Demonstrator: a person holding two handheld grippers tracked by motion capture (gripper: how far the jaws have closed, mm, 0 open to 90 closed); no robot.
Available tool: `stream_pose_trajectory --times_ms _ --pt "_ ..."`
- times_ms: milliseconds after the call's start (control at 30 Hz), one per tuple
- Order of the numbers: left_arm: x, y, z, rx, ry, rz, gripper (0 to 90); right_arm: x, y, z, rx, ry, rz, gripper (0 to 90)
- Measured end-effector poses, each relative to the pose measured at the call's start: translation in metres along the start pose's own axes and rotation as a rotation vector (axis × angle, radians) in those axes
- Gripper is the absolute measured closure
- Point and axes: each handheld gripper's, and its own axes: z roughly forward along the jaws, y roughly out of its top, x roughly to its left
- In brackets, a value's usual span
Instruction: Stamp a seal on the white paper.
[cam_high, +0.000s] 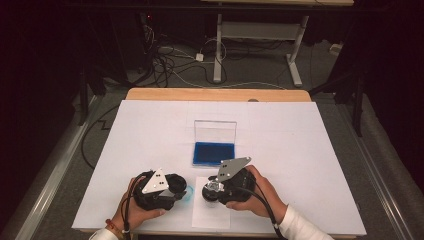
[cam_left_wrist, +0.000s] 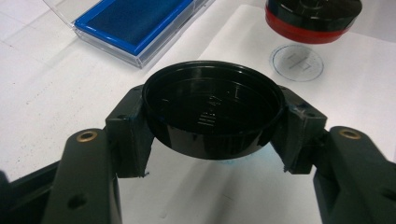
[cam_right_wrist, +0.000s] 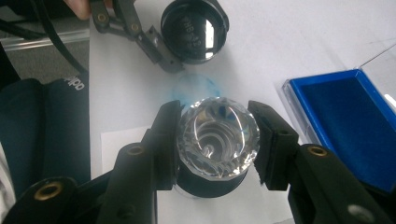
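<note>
My right gripper is shut on a round stamp with a clear faceted knob; its red and black base is over a white paper slip. A faint blue round print lies on the slip just in front of the stamp. My left gripper is shut on the stamp's black round cap, hollow side up, held low over the table left of the slip. In the high view the left gripper and right gripper sit close together near the front edge.
A blue ink pad in a clear case with its lid raised stands behind the grippers at mid table. A blue smudge marks the white table cover between the grippers. The person's hands hold both grippers.
</note>
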Motion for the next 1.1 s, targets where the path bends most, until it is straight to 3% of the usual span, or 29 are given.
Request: stream_pose_trajectory --times_ms 700,1100 --pt "0.001 -0.004 -0.003 0.005 0.000 -0.005 36.0 0.001 -0.005 0.014 0.080 0.021 -0.004 57.1" --pt "0.001 -0.004 -0.003 0.007 0.002 -0.003 35.9 0.002 -0.006 0.016 0.090 0.026 -0.008 57.2"
